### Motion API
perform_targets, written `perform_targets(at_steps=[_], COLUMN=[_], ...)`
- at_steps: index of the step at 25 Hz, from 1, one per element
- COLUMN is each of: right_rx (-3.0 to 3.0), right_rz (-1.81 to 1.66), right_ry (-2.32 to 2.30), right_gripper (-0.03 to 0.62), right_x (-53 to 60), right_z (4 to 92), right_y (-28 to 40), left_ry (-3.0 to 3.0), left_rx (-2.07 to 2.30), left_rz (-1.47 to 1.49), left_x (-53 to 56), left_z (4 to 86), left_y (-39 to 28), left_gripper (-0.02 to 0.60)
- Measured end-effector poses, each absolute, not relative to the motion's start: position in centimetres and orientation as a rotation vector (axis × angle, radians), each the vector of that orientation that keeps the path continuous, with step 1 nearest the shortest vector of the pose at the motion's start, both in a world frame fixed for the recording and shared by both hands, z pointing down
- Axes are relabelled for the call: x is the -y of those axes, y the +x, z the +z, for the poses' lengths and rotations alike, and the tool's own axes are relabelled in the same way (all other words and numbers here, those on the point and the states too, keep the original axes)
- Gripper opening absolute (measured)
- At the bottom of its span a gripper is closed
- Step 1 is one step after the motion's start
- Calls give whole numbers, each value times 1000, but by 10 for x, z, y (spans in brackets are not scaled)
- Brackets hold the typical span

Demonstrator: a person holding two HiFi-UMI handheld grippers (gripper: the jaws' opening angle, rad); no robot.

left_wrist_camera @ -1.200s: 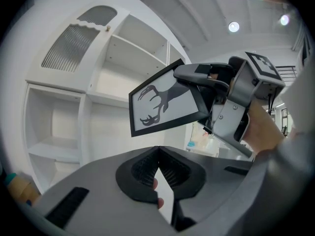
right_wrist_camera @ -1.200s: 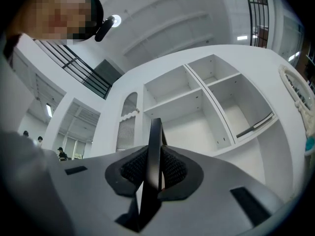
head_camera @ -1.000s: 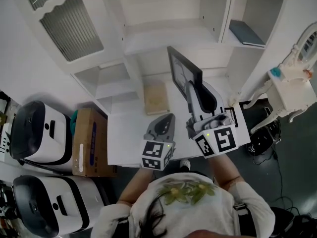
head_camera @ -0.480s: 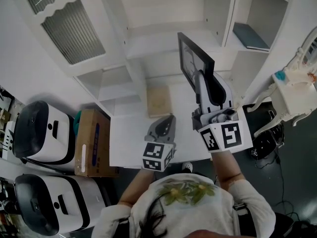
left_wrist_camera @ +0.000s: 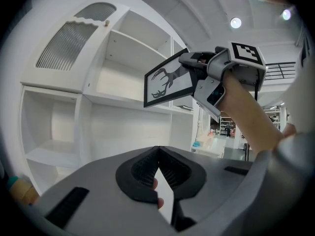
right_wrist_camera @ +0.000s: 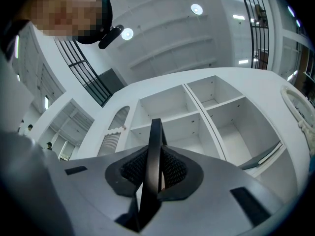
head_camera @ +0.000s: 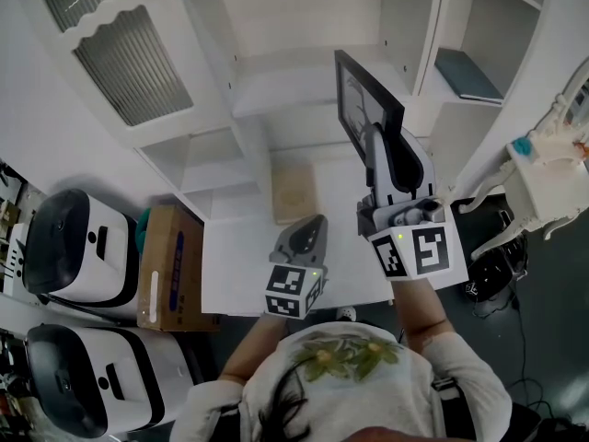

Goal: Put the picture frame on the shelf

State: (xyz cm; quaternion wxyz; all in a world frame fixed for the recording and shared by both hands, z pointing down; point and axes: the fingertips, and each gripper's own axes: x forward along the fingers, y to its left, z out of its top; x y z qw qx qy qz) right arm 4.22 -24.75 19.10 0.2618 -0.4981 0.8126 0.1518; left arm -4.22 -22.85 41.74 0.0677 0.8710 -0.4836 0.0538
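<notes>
A person stands at a white table (head_camera: 235, 270) facing a tall white shelf unit (head_camera: 304, 72), with a two-jaw gripper in each hand. The right arm reaches forward and up. The right gripper (right_wrist_camera: 153, 167) is clamped on the lower edge of the picture frame (head_camera: 365, 99), its ribbed pads pressing on both faces of the thin black edge. The frame is black with a pale picture of a dark stag's head. It is held in the air, tilted, in front of the unit's middle open bay.

The left gripper (left_wrist_camera: 158, 154) is held low and close to the body, above the table's near edge. Its jaws meet at the tips and nothing is between them.

A tan book (head_camera: 294, 191) lies flat on the table, close to the foot of the shelves. A dark blue-grey book (head_camera: 467, 74) lies in the compartment on the right, and a ribbed cabinet door (head_camera: 115, 49) closes the upper left bay. On the floor to the left sit a cardboard box (head_camera: 166, 267) and two white-and-black machines (head_camera: 69, 247). A white ornate side table (head_camera: 543, 168) stands on the right.
</notes>
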Motion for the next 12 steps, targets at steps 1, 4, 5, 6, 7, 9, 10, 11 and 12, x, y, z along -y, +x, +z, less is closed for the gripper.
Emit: perform_targets(at_steps=[1,4,5,6,7,9,10,11,12], right_rx=[-2194,-2182,-2178,-2174,-2170,-2163,-2158,-2153,-2149], right_rz=[421,443,451,461,470,481,483,484,486], right_ry=[-1346,-1340,-1339,-1338,-1339,-1339,-1339,-1338,-1338], right_gripper=[75,75,75,75,75,75,75,75,75], right_x=[249,252,252,253,255,259,261,263,265], right_z=[188,182,180,178,176,174,173,172,171], right_y=[43,45,46,46,47,48,49,50,50], left_ry=[2624,2623,2624,2624,2622,2617,2616,2614,2613], left_rx=[1456,1454,1454,1455,1456,1458,1459,1460,1461], left_rz=[163,166,166,166,166,168,170,173,177], left_x=[231,236,238,240,241,245,246,247,249], left_z=[417,418,417,417,417,418,418,419,420], left_y=[-41,-39,-38,-37,-37,-37,-37,-37,-37], left_gripper=[28,28,28,28,27,27,28,28,28])
